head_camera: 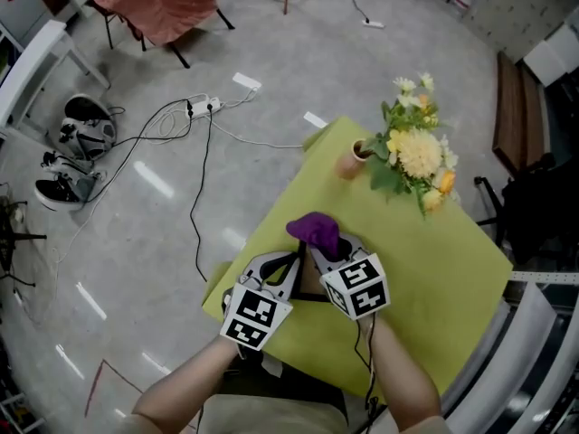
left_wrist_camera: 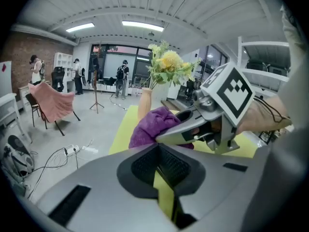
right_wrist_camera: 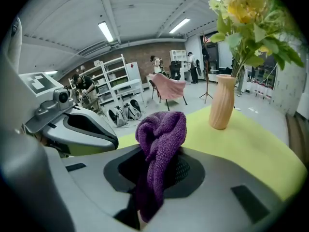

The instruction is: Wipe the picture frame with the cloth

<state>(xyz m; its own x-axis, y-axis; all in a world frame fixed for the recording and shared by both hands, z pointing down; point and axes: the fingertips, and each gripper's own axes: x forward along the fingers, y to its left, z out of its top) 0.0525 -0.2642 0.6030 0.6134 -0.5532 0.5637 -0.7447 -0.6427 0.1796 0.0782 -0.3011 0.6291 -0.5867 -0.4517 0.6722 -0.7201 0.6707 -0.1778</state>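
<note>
Head view: a yellow-green table (head_camera: 434, 269) fills the centre and lower right of the frame; a tan vase (head_camera: 353, 163) of yellow and white flowers (head_camera: 418, 152) stands near its upper corner; both grippers sit side by side over the table's lower left part, marker cubes facing the camera; the left gripper (head_camera: 291, 265) lies just left of the right gripper (head_camera: 324, 247); the purple cloth (head_camera: 315, 230) is bunched at the right gripper's tip, above centre frame; cables (head_camera: 194, 107) trail over the grey floor at upper left.

Left gripper view: the left gripper's (left_wrist_camera: 157, 166) jaws are drawn close with a narrow slot between them; a yellow-green strip and a thin dark edge show in that slot; whether they pinch anything, and whether that edge belongs to the picture frame, cannot be told; the right gripper (left_wrist_camera: 166, 132) enters from the right of frame with the cloth (left_wrist_camera: 152, 124) at its tip, in front of the vase (left_wrist_camera: 145, 103).

Right gripper view: the right gripper's (right_wrist_camera: 157, 168) jaws are clamped on the cloth (right_wrist_camera: 161, 134), which rises in a folded lump above the pads and hangs down between them; the left gripper (right_wrist_camera: 108, 137) sits close by at centre left; the vase (right_wrist_camera: 222, 105) stands on the table (right_wrist_camera: 251, 144) at right of frame, apart from the cloth.
</note>
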